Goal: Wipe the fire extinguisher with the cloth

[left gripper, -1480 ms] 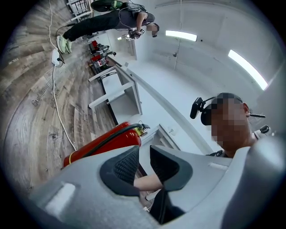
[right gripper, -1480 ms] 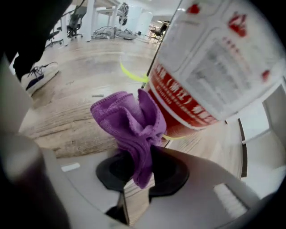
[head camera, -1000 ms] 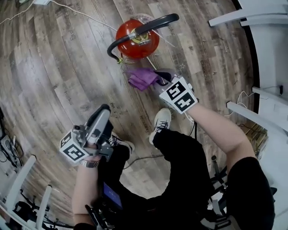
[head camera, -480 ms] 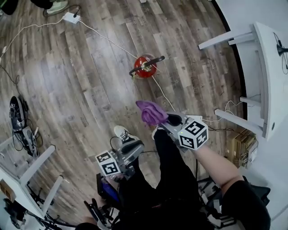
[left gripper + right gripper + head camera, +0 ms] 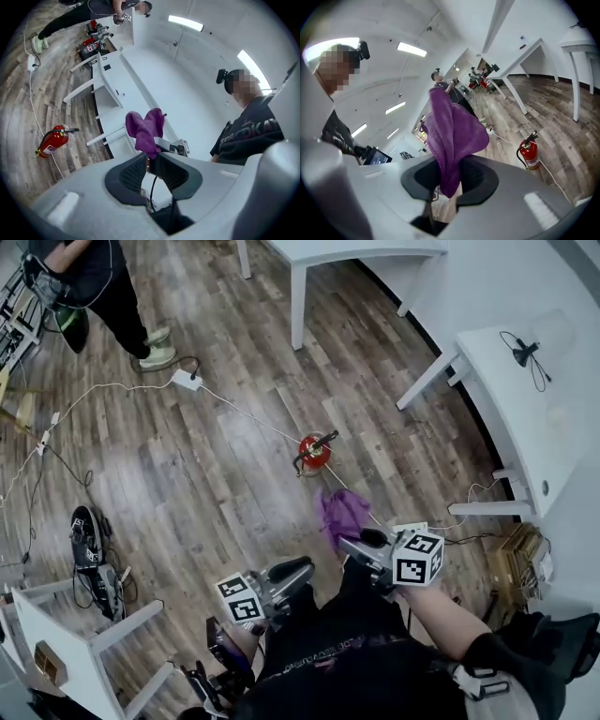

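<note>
L gripper: jaws a little apart, nothing btwn them. R gripper: clamped on crumpled purple fabric cloth, held up in the air. Red cylindrical fire extinguisher w/ black handle stands on wood-plank floor further out, well apart from cloth. White table at right.

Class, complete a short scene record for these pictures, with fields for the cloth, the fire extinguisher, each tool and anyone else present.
cloth: purple, clamped in the right tool, clear of the extinguisher
fire extinguisher: red, upright on the wood floor, apart from both tools
right tool: shut on the cloth
left tool: jaws a little apart, nothing between them
bystander: a person standing at the far left
</note>
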Tool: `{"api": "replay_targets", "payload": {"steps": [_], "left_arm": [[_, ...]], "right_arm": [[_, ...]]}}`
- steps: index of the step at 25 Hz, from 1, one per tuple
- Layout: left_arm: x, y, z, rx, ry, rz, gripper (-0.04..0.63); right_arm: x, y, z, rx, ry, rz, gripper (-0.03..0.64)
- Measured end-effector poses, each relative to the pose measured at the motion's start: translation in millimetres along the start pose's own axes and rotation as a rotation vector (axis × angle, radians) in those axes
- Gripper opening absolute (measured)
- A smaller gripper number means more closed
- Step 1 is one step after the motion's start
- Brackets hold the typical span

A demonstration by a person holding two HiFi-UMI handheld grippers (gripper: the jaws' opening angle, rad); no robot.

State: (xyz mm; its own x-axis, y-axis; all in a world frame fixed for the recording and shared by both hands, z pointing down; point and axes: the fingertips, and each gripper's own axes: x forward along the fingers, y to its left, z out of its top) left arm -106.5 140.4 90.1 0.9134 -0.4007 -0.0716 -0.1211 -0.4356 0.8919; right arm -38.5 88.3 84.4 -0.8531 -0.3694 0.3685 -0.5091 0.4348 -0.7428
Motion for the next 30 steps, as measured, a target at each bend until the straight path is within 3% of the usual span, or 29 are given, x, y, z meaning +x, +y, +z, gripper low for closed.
{"api": "replay_targets", "payload": {"steps": [4,9,15,20,30], "left_arm": [[-21,-29,11,-0.016,0.064,-0.077,0.078],[-21,-63,-12,-0.026,0.206,-0.171,0.078],[-15,-103,-25,0.057,0.290,-0.237,0.078],[-23,-126,-54,0.087,0.292,-0.219,0.078],[27,-180,-109,0.173,0.179,-0.119,0.078]], "right_arm": [[-8,42,-1,0.054,-0.097,0.008,0.084],[-27,69,-10,0.049,-0.160,-0.005,0.084],[-46,88,-10,0.029,-0.219,0.007,0.086],[-72,110,-22,0.011,-0.236,0.034,0.086],[-185,135,-46,-0.070,-0.205,0.175,0.086]]}}
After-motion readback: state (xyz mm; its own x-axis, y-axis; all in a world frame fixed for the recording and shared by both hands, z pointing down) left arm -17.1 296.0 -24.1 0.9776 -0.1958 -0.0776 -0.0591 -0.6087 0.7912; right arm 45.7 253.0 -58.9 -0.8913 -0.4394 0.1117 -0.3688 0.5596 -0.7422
